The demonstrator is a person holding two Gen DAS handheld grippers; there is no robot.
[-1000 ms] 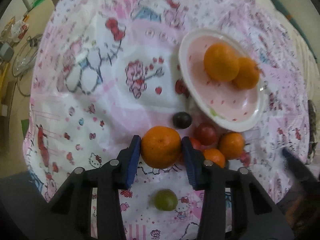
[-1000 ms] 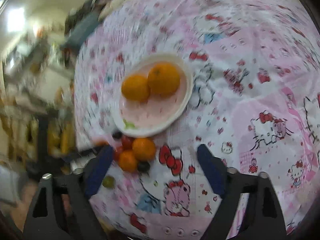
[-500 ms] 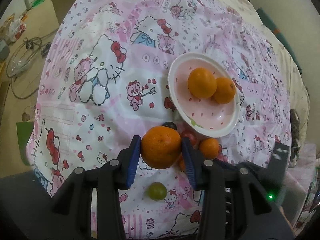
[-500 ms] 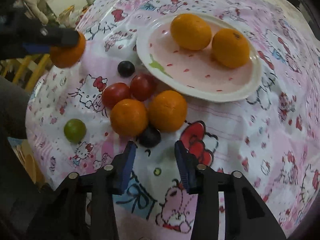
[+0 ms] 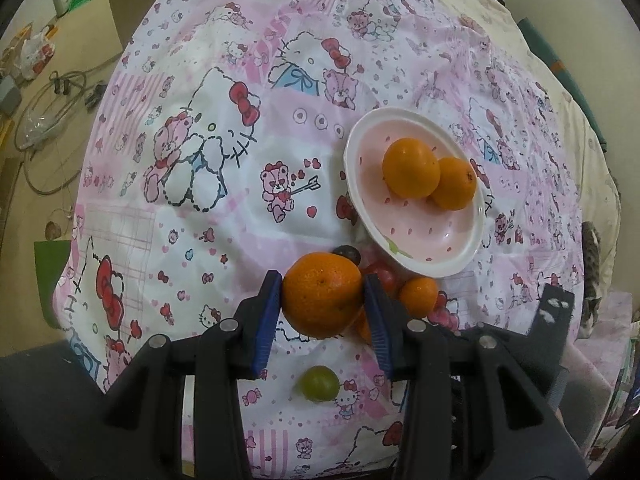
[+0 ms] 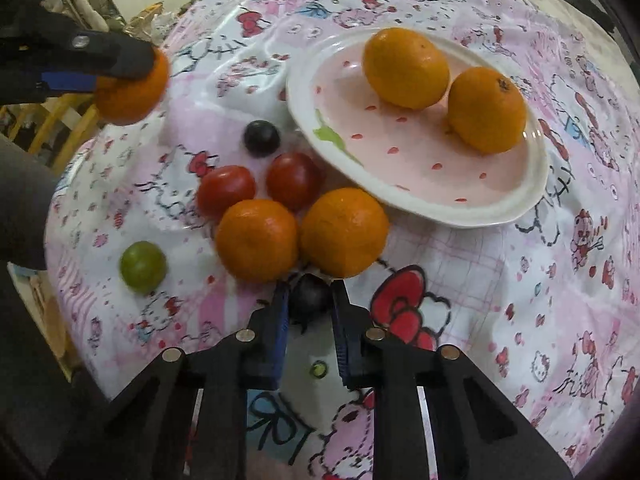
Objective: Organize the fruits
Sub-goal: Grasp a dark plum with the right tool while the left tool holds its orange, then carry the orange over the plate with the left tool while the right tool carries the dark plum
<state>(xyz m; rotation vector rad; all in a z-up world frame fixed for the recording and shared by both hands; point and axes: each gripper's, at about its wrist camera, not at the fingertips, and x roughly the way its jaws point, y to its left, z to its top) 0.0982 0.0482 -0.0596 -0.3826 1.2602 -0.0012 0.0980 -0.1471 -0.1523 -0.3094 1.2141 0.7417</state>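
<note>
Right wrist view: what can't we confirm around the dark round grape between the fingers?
- Dark round grape: its contact with the right gripper is hidden by its blue pads.
- Held orange mandarin: blurred, partly covered by the left gripper.

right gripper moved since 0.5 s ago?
Yes. The right gripper has advanced toward the plate; the dark grape, ahead of its fingertips before, now sits between its jaws.

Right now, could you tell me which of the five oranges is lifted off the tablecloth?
The orange clamped in the left gripper. Two other oranges sit on the pink plate, and two lie on the cloth beside the tomatoes.
</note>
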